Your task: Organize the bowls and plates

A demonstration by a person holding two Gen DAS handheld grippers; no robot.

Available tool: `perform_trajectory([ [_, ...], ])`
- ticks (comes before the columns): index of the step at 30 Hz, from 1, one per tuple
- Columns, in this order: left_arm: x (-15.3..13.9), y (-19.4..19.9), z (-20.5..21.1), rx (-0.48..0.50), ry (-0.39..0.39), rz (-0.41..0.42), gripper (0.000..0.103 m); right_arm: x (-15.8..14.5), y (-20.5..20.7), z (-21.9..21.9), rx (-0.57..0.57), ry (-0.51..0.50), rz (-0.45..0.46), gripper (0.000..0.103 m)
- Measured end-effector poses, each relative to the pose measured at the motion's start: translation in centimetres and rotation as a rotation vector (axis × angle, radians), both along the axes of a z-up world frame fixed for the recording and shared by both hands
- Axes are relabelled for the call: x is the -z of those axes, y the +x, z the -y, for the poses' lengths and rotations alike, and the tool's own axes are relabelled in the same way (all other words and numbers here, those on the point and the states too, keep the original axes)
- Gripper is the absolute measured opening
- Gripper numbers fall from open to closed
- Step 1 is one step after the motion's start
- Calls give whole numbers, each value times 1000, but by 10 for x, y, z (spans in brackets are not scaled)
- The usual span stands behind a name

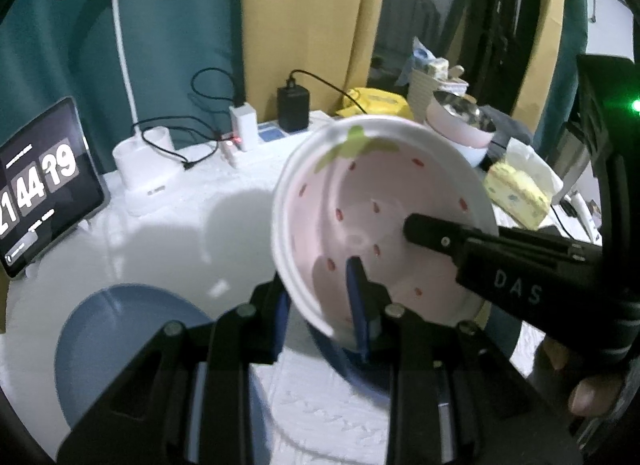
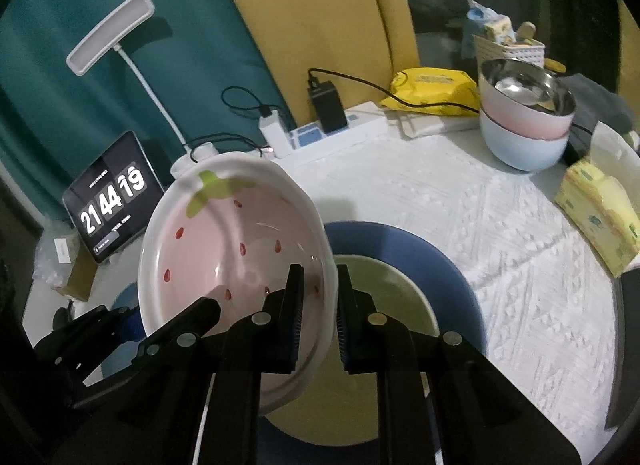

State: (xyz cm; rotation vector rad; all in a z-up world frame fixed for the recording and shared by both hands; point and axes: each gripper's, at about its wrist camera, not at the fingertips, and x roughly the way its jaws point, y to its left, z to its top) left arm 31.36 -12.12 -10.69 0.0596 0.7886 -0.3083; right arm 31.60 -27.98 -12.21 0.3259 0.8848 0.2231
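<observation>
A pink strawberry-pattern plate (image 1: 372,217) hangs tilted above the table, held from two sides. My left gripper (image 1: 316,305) is shut on its near rim, and one blue pad shows inside the plate. The right gripper's finger (image 1: 432,233) reaches in from the right. In the right wrist view my right gripper (image 2: 320,277) is shut on the strawberry plate (image 2: 232,249) at its right rim, and the left gripper's finger (image 2: 200,313) lies on the plate's lower edge. Below it a yellow-green plate (image 2: 384,285) rests on a dark blue plate (image 2: 436,257). A grey-blue plate (image 1: 120,329) lies to the left.
Pink and light blue bowls (image 2: 524,121) are stacked at the back right, beside a yellow tissue pack (image 2: 600,221). A tablet clock (image 2: 112,193), a white desk lamp (image 1: 120,45) and a power strip (image 2: 332,129) line the back edge. A hand (image 1: 592,397) grips the right tool.
</observation>
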Motion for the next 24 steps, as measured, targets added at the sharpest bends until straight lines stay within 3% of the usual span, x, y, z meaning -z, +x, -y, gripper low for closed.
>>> perform_trajectory([
  [24,20,-13,36,38,93,-6,29,18,-20,29,47,-8,-41,17],
])
